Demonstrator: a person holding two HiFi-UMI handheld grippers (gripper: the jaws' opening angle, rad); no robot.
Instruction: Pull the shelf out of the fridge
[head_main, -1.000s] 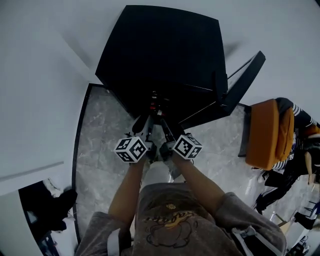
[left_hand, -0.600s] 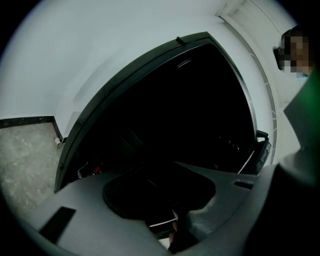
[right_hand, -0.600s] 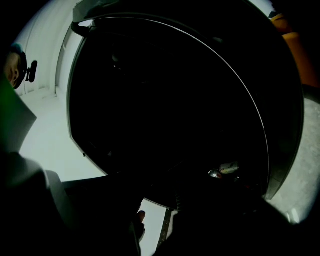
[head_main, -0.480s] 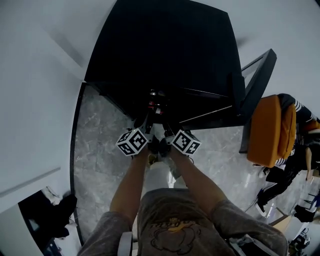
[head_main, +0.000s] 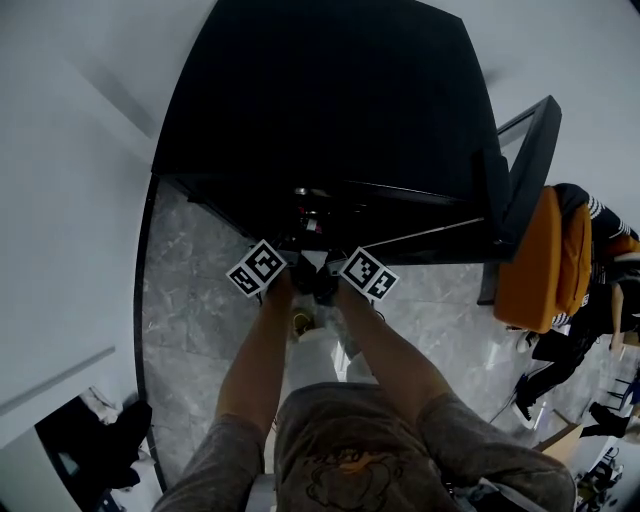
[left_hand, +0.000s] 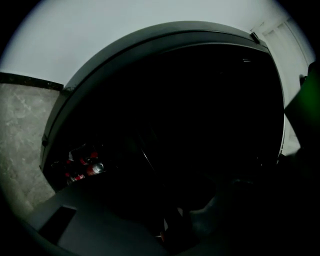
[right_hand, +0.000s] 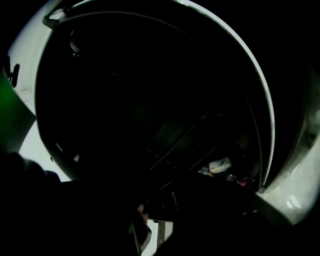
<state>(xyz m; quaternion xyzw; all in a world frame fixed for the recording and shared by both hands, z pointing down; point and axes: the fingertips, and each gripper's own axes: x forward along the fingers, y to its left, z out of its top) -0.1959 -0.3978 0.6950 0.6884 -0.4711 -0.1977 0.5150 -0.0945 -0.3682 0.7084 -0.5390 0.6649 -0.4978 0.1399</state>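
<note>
No legible text found. Shirt print (head_main: 345, 465), below the fridge (head_main: 320, 100) in the head view: script lettering, too small to read. Marker cubes (head_main: 258, 268) at the fridge front: black-and-white square codes only, no characters. Red cans (left_hand: 87, 169) and pale packet (right_hand: 220, 164) inside the fridge: labels unreadable.

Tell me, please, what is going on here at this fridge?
A person stands at a black fridge, its door open at the right, with a gripper in each hand. The left gripper and right gripper both reach into the dark inside, close together. Its shelves show faintly there, and red cans low down. It is too dark to tell whether either gripper holds a shelf.
</note>
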